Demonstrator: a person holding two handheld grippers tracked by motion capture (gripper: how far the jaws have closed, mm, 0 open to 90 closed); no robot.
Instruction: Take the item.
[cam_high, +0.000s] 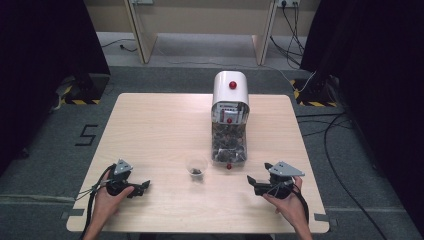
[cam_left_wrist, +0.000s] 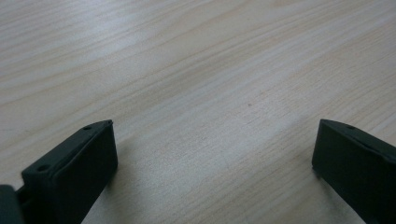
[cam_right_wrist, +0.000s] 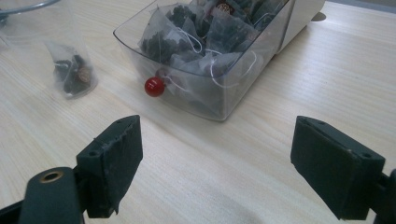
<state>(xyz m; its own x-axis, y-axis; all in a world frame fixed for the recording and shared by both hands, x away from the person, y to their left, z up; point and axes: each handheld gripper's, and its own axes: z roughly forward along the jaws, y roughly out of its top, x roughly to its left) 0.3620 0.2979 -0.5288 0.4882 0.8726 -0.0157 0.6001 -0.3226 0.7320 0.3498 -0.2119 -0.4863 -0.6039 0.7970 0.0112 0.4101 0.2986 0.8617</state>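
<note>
A white dispenser (cam_high: 230, 90) stands mid-table with its clear drawer (cam_high: 229, 147) pulled out toward me, full of pyramid tea bags (cam_right_wrist: 196, 32), a red knob (cam_right_wrist: 154, 86) on the drawer's front. Left of the drawer sits a clear plastic cup (cam_high: 196, 167) with one tea bag (cam_right_wrist: 74, 72) inside. My left gripper (cam_high: 142, 187) rests open on the table at the near left, jaws wide over bare wood (cam_left_wrist: 210, 93). My right gripper (cam_high: 252, 181) rests open at the near right, pointing at the drawer, nothing between its jaws.
The wooden table (cam_high: 165, 120) has bare surface left of the dispenser and along the near edge. Cables (cam_high: 340, 150) run across the grey floor to the right. A wooden frame (cam_high: 200, 30) stands behind the table.
</note>
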